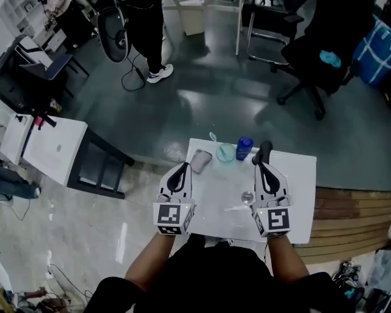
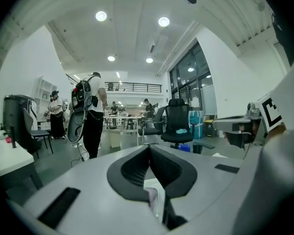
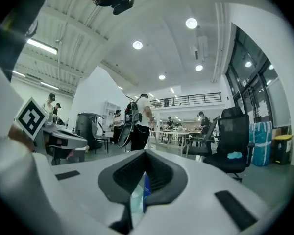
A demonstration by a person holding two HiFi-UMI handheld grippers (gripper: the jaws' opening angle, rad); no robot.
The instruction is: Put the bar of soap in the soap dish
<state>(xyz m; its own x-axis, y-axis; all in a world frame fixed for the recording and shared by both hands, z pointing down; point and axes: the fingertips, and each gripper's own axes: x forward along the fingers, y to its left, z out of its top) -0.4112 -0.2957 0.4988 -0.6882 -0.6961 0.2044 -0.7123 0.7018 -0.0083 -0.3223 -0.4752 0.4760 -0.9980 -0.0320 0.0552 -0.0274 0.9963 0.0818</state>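
Observation:
On the small white table [image 1: 300,194], a pale grey-pink rounded bar, the soap [image 1: 200,160], lies near the far left edge. A clear greenish round dish [image 1: 225,152] sits just right of it. My left gripper [image 1: 182,168] hovers shut and empty, its tips just left of the soap. My right gripper [image 1: 265,150] is held over the far right part of the table, beside a blue cup [image 1: 244,147], and its jaws look shut with nothing in them. In the left gripper view the left gripper [image 2: 149,148] points out level into the room. The right gripper [image 3: 146,153] does the same.
A small shiny round object [image 1: 247,197] lies mid-table near the right gripper. A black office chair [image 1: 326,51] stands beyond the table at the right, and a person [image 1: 146,25] stands far left. A white side table [image 1: 52,149] is at the left, with wooden flooring [image 1: 352,214] at the right.

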